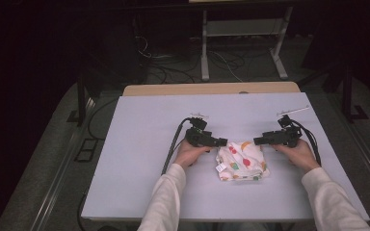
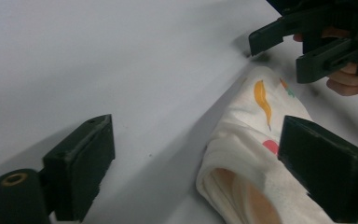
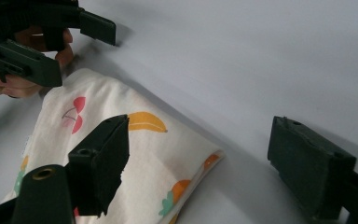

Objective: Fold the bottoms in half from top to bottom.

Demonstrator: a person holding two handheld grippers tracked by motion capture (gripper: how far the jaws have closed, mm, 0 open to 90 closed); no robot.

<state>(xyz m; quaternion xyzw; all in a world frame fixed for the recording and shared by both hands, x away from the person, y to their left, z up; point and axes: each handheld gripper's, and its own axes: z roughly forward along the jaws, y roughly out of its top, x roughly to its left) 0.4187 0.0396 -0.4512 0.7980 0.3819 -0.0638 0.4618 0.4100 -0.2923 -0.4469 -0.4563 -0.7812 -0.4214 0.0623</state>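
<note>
A folded white cloth (image 1: 242, 161) printed with coloured fruit lies in the middle of the pale grey table (image 1: 139, 144). My left gripper (image 1: 223, 142) is at the cloth's far left corner and stands open. In the left gripper view (image 2: 205, 163) one jaw is over bare table and the other over the cloth (image 2: 247, 149), whose folded edge lies between them unpressed. My right gripper (image 1: 257, 141) is at the far right corner, also open. In the right gripper view (image 3: 205, 163) it straddles a cloth (image 3: 154, 149) corner. Each view shows the other gripper beyond: the right (image 2: 279, 58) and the left (image 3: 81, 53).
A wooden strip (image 1: 212, 88) runs along the table's far edge. Behind it stands a white desk frame (image 1: 204, 48) with cables (image 1: 164, 72) on the floor. A black cable (image 1: 173, 144) trails from my left gripper, another (image 1: 313, 142) from the right.
</note>
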